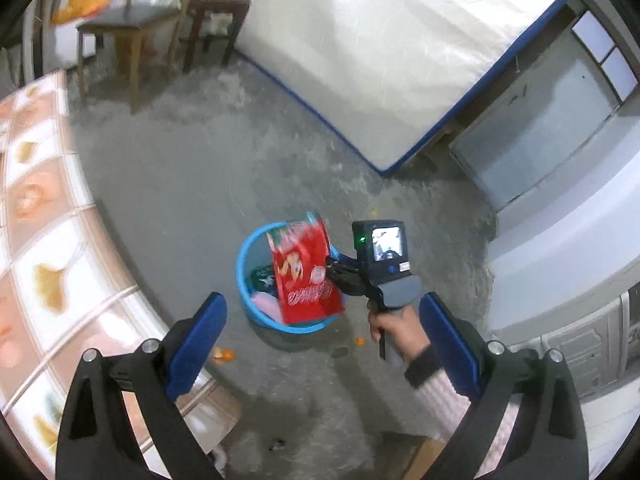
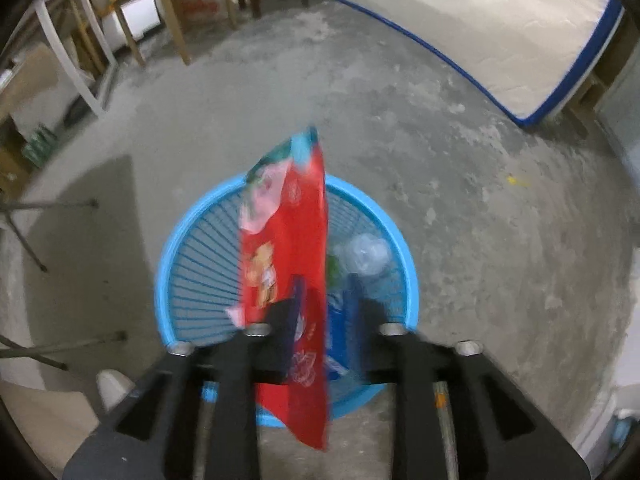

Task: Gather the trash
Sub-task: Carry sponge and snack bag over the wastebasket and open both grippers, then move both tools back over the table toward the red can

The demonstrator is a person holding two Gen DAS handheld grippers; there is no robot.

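Observation:
A red snack bag (image 1: 306,276) hangs over a blue basket (image 1: 245,268) on the concrete floor. In the right wrist view the red snack bag (image 2: 296,264) stands on edge against the left finger, directly above the blue basket (image 2: 188,264). My right gripper (image 2: 324,300) has its fingers parted, with a gap between the bag and the right finger. It also shows in the left wrist view (image 1: 334,268), beside the bag. My left gripper (image 1: 320,344) is open and empty, high above the floor. The basket holds a clear plastic bottle (image 2: 366,254) and other wrappers.
A table with a patterned cloth (image 1: 44,248) runs along the left. A white mattress with blue trim (image 1: 384,52) leans at the back. Wooden stools (image 1: 132,32) stand at the far left. Small orange scraps (image 1: 226,354) lie on the floor near the basket.

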